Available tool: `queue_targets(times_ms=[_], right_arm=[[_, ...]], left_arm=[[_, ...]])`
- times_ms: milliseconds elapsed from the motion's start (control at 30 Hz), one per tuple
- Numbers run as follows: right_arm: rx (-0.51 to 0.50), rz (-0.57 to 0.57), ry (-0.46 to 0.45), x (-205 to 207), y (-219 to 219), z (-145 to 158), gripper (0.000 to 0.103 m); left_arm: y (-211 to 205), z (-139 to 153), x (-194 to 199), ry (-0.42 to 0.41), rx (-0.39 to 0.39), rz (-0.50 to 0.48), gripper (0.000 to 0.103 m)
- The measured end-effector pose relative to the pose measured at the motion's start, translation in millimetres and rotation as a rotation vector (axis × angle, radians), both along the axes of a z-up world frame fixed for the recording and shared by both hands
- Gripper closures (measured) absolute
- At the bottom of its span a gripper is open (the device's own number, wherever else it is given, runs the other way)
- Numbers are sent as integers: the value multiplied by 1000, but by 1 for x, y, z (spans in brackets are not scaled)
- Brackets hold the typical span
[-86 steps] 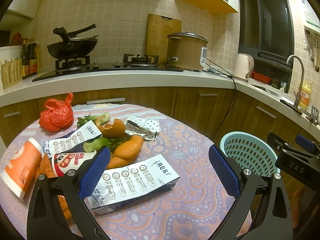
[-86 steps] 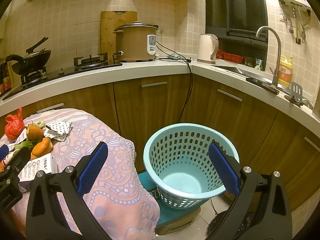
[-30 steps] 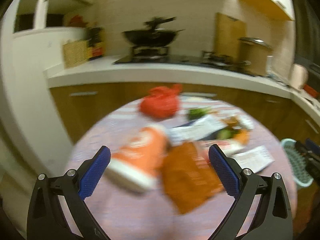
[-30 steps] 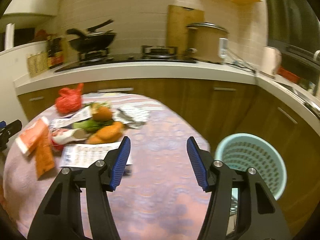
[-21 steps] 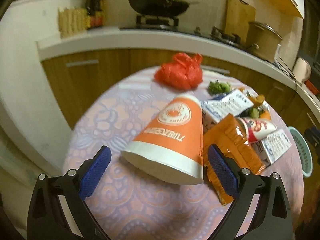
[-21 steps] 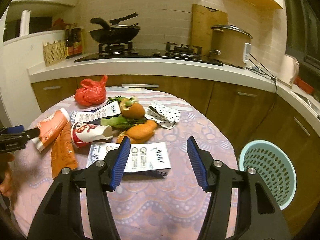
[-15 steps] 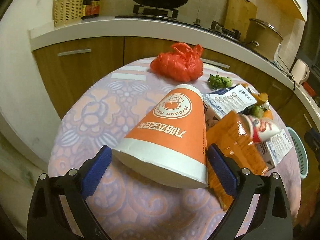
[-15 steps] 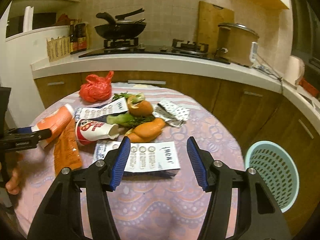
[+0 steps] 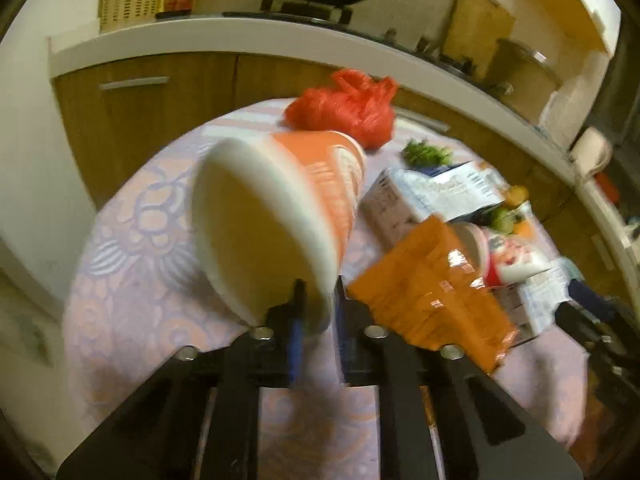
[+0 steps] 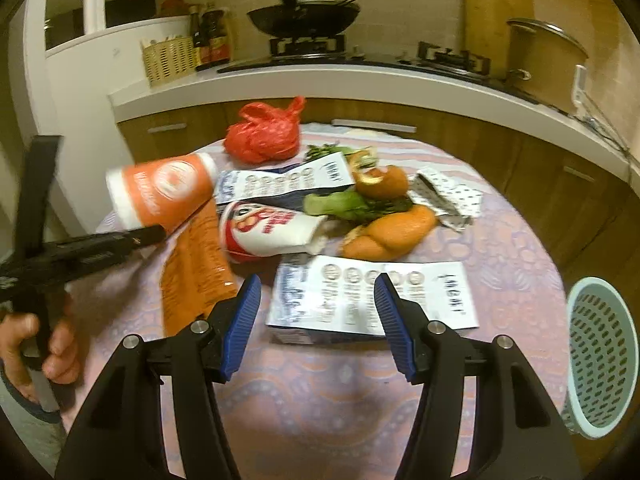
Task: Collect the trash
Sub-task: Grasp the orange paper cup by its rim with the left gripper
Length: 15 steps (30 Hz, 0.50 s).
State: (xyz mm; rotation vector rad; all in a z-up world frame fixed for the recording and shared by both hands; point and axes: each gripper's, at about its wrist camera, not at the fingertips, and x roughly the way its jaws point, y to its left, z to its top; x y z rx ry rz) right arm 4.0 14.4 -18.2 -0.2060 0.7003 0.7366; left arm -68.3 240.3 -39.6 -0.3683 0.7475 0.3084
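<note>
An orange paper cup (image 9: 280, 208) is tipped up off the round table, its white mouth facing the left wrist camera. My left gripper (image 9: 318, 300) has its jaws closing tight on the cup's lower rim, pads pressing it. In the right wrist view, that cup (image 10: 160, 192) and the left gripper (image 10: 156, 234) are at the left. My right gripper (image 10: 318, 292) stands open, nothing between its fingers, just above a flat white carton (image 10: 372, 296). An orange wrapper (image 10: 192, 268), a red-and-white cup (image 10: 268, 228), orange peels (image 10: 384, 232), greens (image 10: 344, 204) and a red bag (image 10: 264, 132) lie beyond.
A pale blue basket (image 10: 600, 352) stands on the floor right of the patterned tablecloth (image 10: 500, 248). A polka-dot wrapper (image 10: 448, 196) lies at the table's right. A person's hand (image 10: 48, 344) holds the left gripper's handle. Kitchen counter with wok and cooker runs behind.
The left jaws went from wide open around the lying cup to pinched on its rim, and the cup tipped up. The right gripper moved in closer over the white carton.
</note>
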Motion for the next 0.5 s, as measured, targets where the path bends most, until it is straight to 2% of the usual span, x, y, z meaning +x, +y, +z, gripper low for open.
queue_targets(times_ms=[67, 167, 267, 367, 500], right_arm=[[7, 36, 24, 0, 5, -1, 48], [8, 86, 52, -2, 18, -2, 48], [31, 145, 129, 1, 32, -6, 47], [7, 164, 124, -1, 46, -7, 43], [-7, 193, 180, -4, 59, -5, 43]], left_arm=[[-2, 8, -7, -56, 1, -15, 100], [-2, 10, -8, -63, 5, -9, 102], [-1, 9, -10, -77, -2, 1, 102], [2, 15, -18, -118, -18, 4, 102], [2, 22, -26, -143, -10, 16, 102]])
